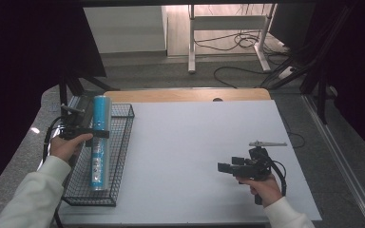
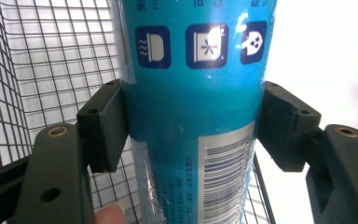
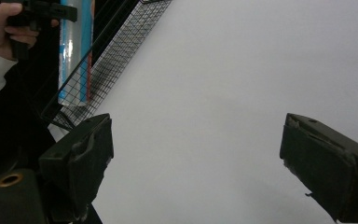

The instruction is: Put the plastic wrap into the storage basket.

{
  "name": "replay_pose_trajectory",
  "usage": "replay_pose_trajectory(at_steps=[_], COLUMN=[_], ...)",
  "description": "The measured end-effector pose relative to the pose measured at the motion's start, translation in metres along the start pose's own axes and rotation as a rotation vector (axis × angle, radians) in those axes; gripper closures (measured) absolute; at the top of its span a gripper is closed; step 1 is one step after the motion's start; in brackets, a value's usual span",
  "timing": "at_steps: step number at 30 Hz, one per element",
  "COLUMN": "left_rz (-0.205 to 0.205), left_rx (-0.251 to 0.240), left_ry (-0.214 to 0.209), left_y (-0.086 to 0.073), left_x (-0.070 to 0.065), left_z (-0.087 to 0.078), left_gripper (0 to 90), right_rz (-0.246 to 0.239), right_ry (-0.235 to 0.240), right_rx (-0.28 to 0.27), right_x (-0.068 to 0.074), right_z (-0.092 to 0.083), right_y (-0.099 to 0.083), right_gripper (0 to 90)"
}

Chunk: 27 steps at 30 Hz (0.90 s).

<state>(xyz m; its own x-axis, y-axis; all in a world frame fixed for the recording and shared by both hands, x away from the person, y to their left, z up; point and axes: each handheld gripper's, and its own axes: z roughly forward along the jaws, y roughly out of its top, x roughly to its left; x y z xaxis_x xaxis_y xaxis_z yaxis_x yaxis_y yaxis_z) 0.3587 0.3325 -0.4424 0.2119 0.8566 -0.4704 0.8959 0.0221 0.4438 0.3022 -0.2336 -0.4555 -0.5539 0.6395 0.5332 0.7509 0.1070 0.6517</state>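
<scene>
Item: blue tube (image 1: pixel 99 142), a long cylinder with printed icons and a barcode, wrapped in clear film. Location: inside the wire basket (image 1: pixel 121 156), lying lengthwise along it, far end pointing toward the basket's far rim.

Left gripper (image 1: pixel 96 133): reaches in from the basket's left side; jaws clamped across the tube's middle, one pad pressed on each flank, as the left gripper view confirms.

Right gripper (image 1: pixel 224 166): well to the right of the basket, above the bare white table (image 1: pixel 204 142); jaws spread wide, holding nothing.

Step in hand, as judged: the tube is either being set into the basket or being taken out of it; which of the two cannot be told.

Next move calls for: if placing, release and withdraw upward clear of the basket wall; if removing, a straight lift that keeps the tube level above the rim.
</scene>
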Motion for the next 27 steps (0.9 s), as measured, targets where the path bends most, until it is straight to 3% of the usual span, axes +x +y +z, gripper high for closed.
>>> replay_pose_trajectory(at_steps=[6,8,11,14,18,27], left_rz=[-0.050,-0.050,-0.043,-0.033,-0.035,-0.092], left_rx=[-0.022,-0.019,-0.014,0.003,0.019,0.040], left_ry=[0.009,0.048,0.066,0.113,0.127,0.133], left_y=[0.000,0.001,0.002,0.005,0.008,0.009], left_x=[0.006,0.002,-0.001,-0.007,-0.008,0.003], left_z=[0.012,0.016,0.020,0.032,0.043,0.061], left_gripper=[31.9,31.9,31.8,31.8,31.8,31.6], right_rz=[0.005,0.008,0.009,0.010,0.014,0.022], right_ry=[-0.003,-0.005,-0.005,-0.009,-0.008,-0.016], right_rx=[0.002,0.001,-0.001,0.001,0.001,-0.002], right_x=[-0.001,-0.002,-0.002,-0.002,-0.003,-0.006], right_z=[0.001,0.001,0.001,0.002,0.001,0.000], right_y=[-0.001,0.000,0.000,-0.001,-0.001,-0.002], right_gripper=[10.5,10.6,10.6,10.6,10.7,10.8])
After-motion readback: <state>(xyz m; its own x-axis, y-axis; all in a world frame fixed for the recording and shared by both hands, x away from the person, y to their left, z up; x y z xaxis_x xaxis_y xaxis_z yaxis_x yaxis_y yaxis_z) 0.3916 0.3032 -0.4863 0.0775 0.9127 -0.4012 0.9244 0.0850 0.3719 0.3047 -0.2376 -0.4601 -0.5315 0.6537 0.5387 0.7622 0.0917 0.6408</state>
